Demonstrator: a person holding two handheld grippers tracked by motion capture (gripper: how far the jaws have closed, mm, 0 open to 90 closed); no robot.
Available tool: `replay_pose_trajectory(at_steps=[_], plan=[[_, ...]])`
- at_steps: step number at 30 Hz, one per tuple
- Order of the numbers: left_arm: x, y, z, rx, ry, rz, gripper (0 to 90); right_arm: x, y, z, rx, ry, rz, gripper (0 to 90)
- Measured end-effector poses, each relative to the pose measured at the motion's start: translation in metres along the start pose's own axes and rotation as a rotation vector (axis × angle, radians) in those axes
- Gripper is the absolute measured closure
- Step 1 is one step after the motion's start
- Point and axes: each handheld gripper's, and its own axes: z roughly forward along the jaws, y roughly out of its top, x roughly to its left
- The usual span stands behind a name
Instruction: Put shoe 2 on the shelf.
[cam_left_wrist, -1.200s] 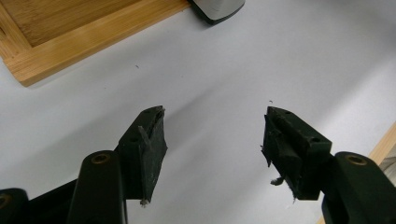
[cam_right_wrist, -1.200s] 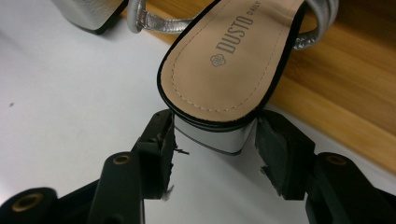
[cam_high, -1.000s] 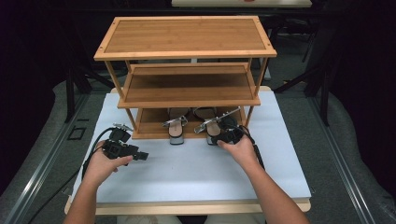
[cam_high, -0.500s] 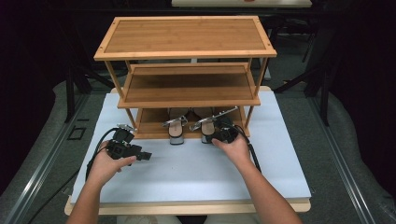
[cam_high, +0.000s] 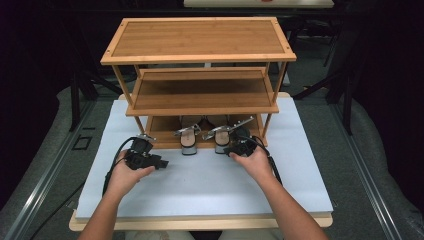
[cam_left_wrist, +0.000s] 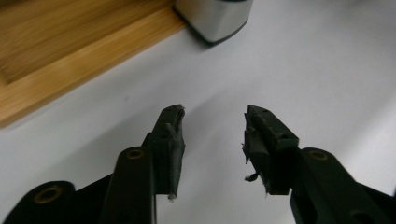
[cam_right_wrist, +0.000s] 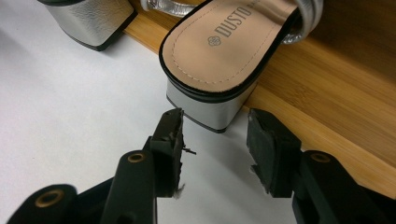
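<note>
Two silver block-heeled sandals sit side by side on the bottom shelf (cam_high: 165, 139) of the bamboo rack (cam_high: 200, 40), near that shelf's front edge, their heels jutting over it toward the person and down to the white table (cam_high: 200, 185). The right gripper (cam_right_wrist: 215, 128) hovers just short of the right sandal (cam_right_wrist: 229, 51); its jaws have just been closing and stand apart on either side of the silver heel (cam_right_wrist: 205, 105), not yet pressing on it. The left gripper (cam_left_wrist: 212, 126) hangs over bare table near the shelf's front left corner, jaws likewise just narrowed, apart, nothing between them; the left sandal (cam_high: 188, 140) lies off to its side, a corner of its heel (cam_left_wrist: 215, 18) at the top of the left gripper view.

The heel's sides look smooth and glossy (a poor surface for worn pads), so a bite taken at the very tip may slip off. A skewed pull could swing the toe into the neighbouring sandal, which stands just beside it. Lifting too early could knock the strap against the middle shelf (cam_high: 200, 97) overhead.
</note>
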Motion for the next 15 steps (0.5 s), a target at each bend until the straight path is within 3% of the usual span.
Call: replay_pose_trajectory(at_steps=[2,3,5,6,12,14,15], plan=[[-0.007,0.007,0.015,-0.01,0.02,0.031,64.4,0.0,0.0,0.001,0.0,0.017,0.001,61.8],[-0.007,0.007,0.015,-0.01,0.02,0.031,67.0,0.0,0.0,0.001,0.0,0.017,0.001,61.8],[-0.009,0.011,0.022,-0.014,0.034,0.041,71.5,0.001,0.0,0.001,-0.013,-0.007,-0.004,65.6],[-0.012,0.015,0.029,-0.013,0.059,0.063,74.5,0.001,0.001,0.002,-0.012,-0.011,0.001,72.7],[-0.012,0.02,0.042,-0.014,0.114,0.061,80.8,0.0,0.0,0.002,-0.014,0.016,0.008,80.4],[-0.012,0.021,0.046,-0.004,0.126,0.067,80.8,0.0,-0.001,0.001,-0.016,0.007,0.002,80.6],[-0.011,0.021,0.048,-0.007,0.133,0.065,80.8,0.002,-0.002,0.0,-0.022,-0.053,-0.012,80.8]])
